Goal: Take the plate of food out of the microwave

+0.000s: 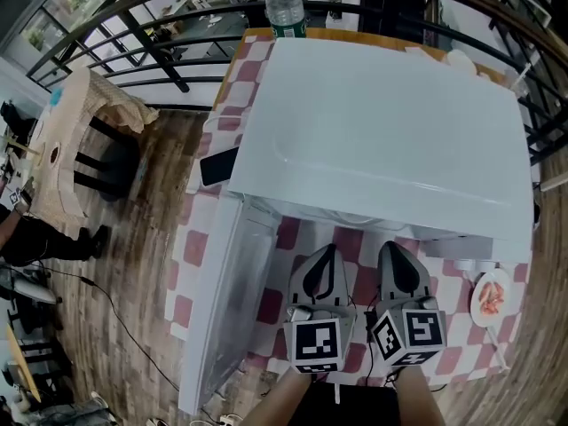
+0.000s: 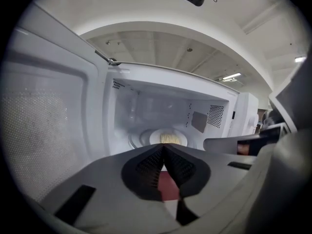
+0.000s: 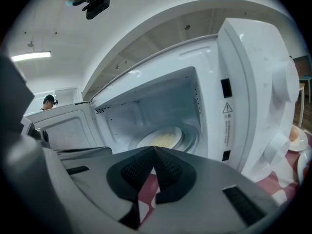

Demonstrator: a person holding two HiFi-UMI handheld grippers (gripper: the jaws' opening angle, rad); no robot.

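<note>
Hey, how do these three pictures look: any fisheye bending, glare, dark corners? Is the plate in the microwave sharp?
Head view: strong fisheye, the railing bows around the microwave, soft sheen on top. Left gripper view: black rounded corners, the plate of food small and slightly soft, the shut left claw near and dim. Right gripper view: same dark corners, a ceiling light glows at left.
</note>
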